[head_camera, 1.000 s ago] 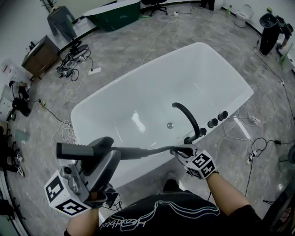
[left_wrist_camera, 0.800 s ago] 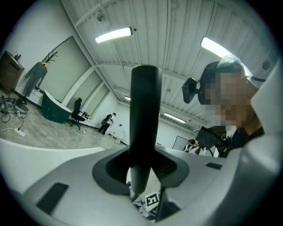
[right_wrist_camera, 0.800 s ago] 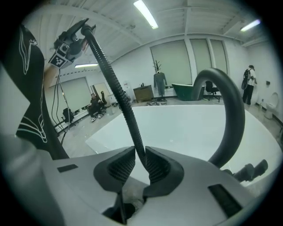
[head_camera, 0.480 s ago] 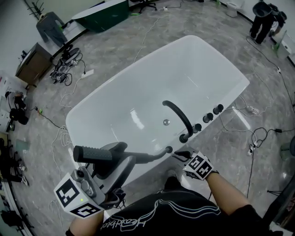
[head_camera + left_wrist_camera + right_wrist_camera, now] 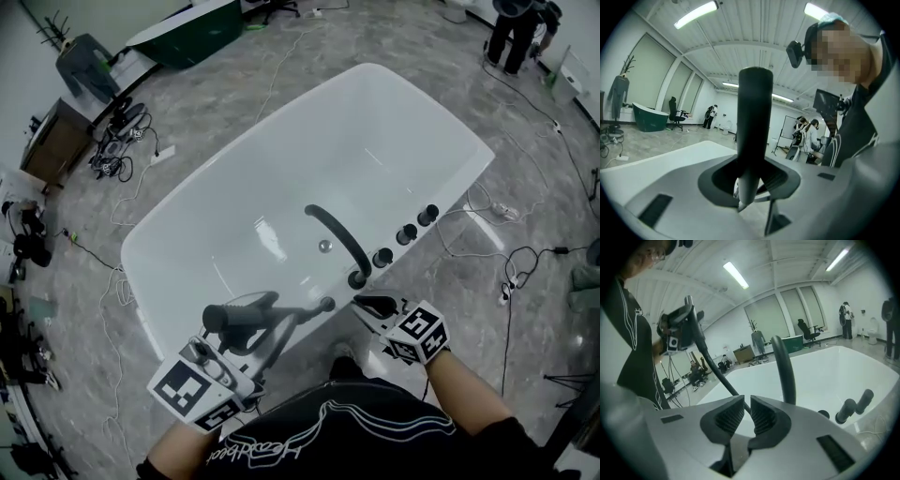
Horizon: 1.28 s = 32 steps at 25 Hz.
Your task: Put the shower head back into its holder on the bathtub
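Note:
The dark shower head [image 5: 230, 316] lies nearly level over the near rim of the white bathtub [image 5: 394, 122], and my left gripper [image 5: 253, 319] is shut on its handle. In the left gripper view the handle [image 5: 752, 117] stands between the left gripper [image 5: 750, 180] jaws. Its black hose [image 5: 291, 312] runs right to a small dark fitting [image 5: 328, 305] on the rim. My right gripper [image 5: 366, 305] sits just right of that fitting. In the right gripper view its [image 5: 746, 411] jaws are closing to a narrow gap with nothing between them. The hose [image 5: 712, 369] passes beyond their tips.
A black curved faucet [image 5: 333, 234] arches over the tub beside three dark knobs [image 5: 405, 230] on the rim. Cables and a power strip [image 5: 506, 211] lie on the grey floor right of the tub. A green tub [image 5: 187, 37] and people [image 5: 511, 33] stand at the far side.
My left gripper has come down and to the right with the shower head, closer to the tub's near rim. My right gripper, earlier on the hose, now stands apart from it.

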Each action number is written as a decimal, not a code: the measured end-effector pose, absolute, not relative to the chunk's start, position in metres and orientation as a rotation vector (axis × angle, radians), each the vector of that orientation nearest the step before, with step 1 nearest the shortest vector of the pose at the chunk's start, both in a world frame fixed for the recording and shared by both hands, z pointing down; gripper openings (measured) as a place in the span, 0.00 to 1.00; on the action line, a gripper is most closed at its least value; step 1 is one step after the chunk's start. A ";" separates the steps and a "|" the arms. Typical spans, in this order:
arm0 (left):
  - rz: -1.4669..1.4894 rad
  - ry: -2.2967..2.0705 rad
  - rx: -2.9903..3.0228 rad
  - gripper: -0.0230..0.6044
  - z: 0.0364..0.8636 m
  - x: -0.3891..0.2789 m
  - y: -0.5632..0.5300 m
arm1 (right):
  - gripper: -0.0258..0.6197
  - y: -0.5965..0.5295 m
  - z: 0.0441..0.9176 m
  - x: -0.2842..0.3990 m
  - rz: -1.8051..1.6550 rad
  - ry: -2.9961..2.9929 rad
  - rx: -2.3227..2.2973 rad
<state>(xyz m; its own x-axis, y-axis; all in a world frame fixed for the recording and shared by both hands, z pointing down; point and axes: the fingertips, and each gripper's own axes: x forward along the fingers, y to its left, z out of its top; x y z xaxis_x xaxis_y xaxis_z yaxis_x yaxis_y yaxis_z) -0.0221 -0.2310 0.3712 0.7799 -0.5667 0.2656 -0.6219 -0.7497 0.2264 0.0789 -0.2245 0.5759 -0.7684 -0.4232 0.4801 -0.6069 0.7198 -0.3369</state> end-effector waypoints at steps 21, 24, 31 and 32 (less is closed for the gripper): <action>0.600 -1.064 2.581 0.24 0.598 0.024 -0.235 | 0.10 -0.181 0.578 0.122 0.816 -2.543 0.847; 0.599 -1.134 2.563 0.24 0.621 0.025 -0.242 | 0.10 -0.179 0.586 0.124 0.828 -2.531 0.845; 0.639 -1.162 2.570 0.24 0.669 0.038 -0.246 | 0.10 -0.169 0.602 0.130 0.859 -2.486 0.862; 0.649 -1.159 2.578 0.24 0.674 0.041 -0.247 | 0.10 -0.167 0.604 0.131 0.866 -2.480 0.865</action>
<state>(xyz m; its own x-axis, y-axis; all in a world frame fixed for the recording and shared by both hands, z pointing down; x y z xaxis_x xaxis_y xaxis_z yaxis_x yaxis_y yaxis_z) 0.0408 -0.2473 0.6740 0.5864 -0.6468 0.4876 -0.7537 -0.6563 0.0358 0.1313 -0.1670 0.6037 -0.7412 -0.4268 0.5182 -0.6565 0.6219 -0.4269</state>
